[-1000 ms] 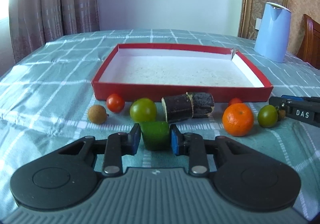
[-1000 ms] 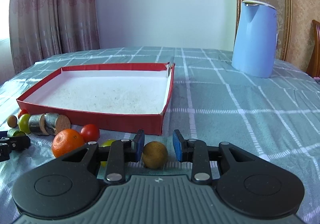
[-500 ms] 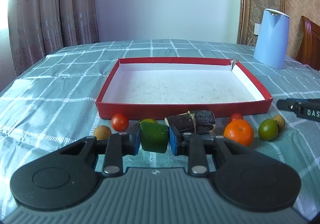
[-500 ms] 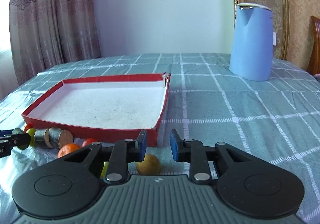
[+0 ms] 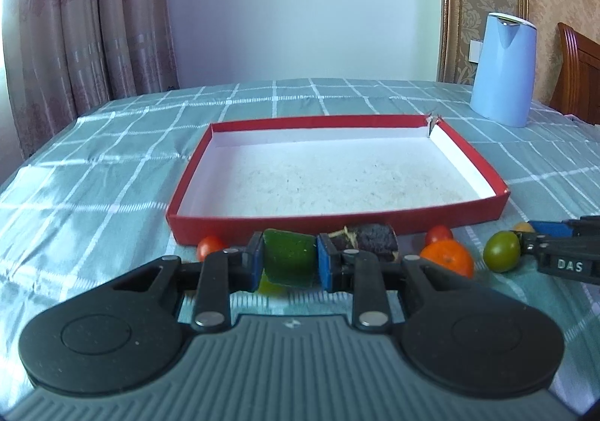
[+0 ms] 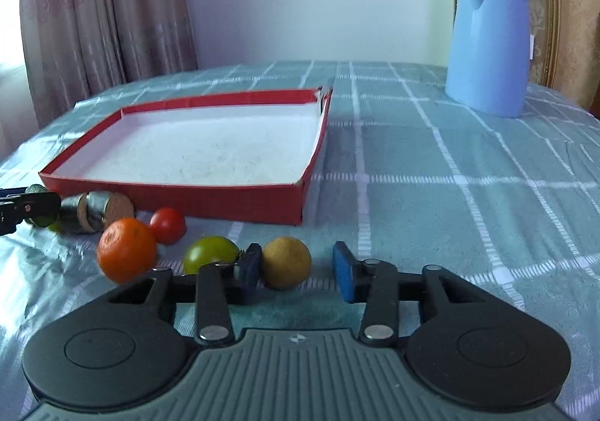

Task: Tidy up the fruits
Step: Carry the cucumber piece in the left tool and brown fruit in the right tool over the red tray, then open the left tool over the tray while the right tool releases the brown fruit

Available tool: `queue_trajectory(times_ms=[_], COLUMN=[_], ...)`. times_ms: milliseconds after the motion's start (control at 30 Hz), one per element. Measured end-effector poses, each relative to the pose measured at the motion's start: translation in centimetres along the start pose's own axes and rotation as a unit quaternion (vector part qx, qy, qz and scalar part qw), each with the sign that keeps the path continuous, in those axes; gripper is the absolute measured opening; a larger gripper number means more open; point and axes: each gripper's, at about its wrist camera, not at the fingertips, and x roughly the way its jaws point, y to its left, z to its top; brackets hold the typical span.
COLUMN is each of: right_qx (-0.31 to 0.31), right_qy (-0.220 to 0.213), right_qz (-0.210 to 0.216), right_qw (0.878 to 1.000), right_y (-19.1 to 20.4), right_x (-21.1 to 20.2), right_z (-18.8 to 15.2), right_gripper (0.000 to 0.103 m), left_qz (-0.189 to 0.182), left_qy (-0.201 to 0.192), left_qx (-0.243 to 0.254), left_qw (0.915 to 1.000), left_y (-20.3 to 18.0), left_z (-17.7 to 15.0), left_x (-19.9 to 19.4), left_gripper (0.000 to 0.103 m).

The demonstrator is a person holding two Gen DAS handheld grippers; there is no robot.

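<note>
A teal checked tablecloth [image 5: 112, 173] covers a table, seen from two hand-held tongs.

The left tongs [image 5: 289, 260] are closed tight on a green chunk [image 5: 289, 259], both blue pads pressed against its sides. The chunk sits clear of the cloth. Just beyond these tongs stands a shallow red tray [image 5: 375, 222] with a white floor and nothing inside. Along the tray's near wall, past the tips, lies a row of fruit: a small tomato [image 5: 210, 245] to the left, a dark cane piece [image 5: 369, 238] just right of the tips, then a second tomato [image 5: 438, 234] behind an orange [image 5: 448, 259], and farther right a green fruit [image 5: 501, 252].

The right tongs [image 6: 296, 272] reach that green fruit's far side in the left view. In their own view, the pads stand apart around a brown longan [image 6: 287, 262]. The left pad touches or nearly touches it; the right pad is clear of it, with a gap. The longan rests on the cloth. Left of these tongs lie the green fruit, orange, tomato and cane piece. The tray is ahead and to the left.

A pale blue kettle [image 6: 487, 42] stands far ahead to the right, well apart from the fruit. Curtains [image 5: 86, 19] hang at the back left.
</note>
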Motion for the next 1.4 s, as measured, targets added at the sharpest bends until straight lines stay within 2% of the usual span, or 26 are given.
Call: queue_trajectory(times_ms=[200, 367, 500, 700, 933, 1167, 1267, 1333, 1400], right_qx=[0.005, -0.016, -0.036, -0.052, -0.078, -0.08, -0.08, -0.079, -0.077], right_qy=[-0.016, -0.047, -0.052, -0.024, 0.007, 0.034, 0.035, 0.036, 0.035], right_qz=[0.003, 0.001, -0.008, -0.022, -0.044, -0.04, -0.036, -0.031, -0.028], right_qw=[1.0, 0.999, 0.998, 0.998, 0.996, 0.995, 0.996, 0.996, 0.996], right_y=[-0.3, 0.6, 1.7, 2.9, 4.2, 4.7, 4.7, 4.7, 4.5], right_x=[-0.4, -0.7, 1.3, 6.3, 10.9, 12.8, 12.8, 12.8, 12.7], right_z=[0.6, 3.3, 5.8, 8.6, 9.7, 10.4, 10.4, 10.4, 10.4], right_gripper=[0.027, 0.027, 0.027, 0.027, 0.027, 0.027, 0.027, 0.027, 0.028], left_qz=[-0.001, 0.008, 0.017, 0.038, 0.056, 0.052, 0.059, 0.06, 0.056], left_qy=[-0.003, -0.007, -0.002, 0.015, 0.049, 0.07, 0.067, 0.067, 0.063], left_qx=[-0.007, -0.019, -0.028, -0.021, -0.02, -0.031, -0.026, -0.027, -0.038], left_qw=[1.0, 0.9998, 0.9995, 0.999, 0.997, 0.9958, 0.9957, 0.9956, 0.9958], left_y=[0.4, 1.2, 1.7, 2.1, 2.7, 3.4, 3.2, 3.2, 3.6], left_z=[1.2, 2.8, 4.3, 6.0, 7.2, 7.4, 7.3, 7.3, 7.3], left_x=[1.2, 3.4, 5.5, 8.9, 13.2, 15.1, 15.0, 15.0, 14.7], left_gripper=[0.026, 0.026, 0.026, 0.026, 0.026, 0.027, 0.031, 0.045, 0.067])
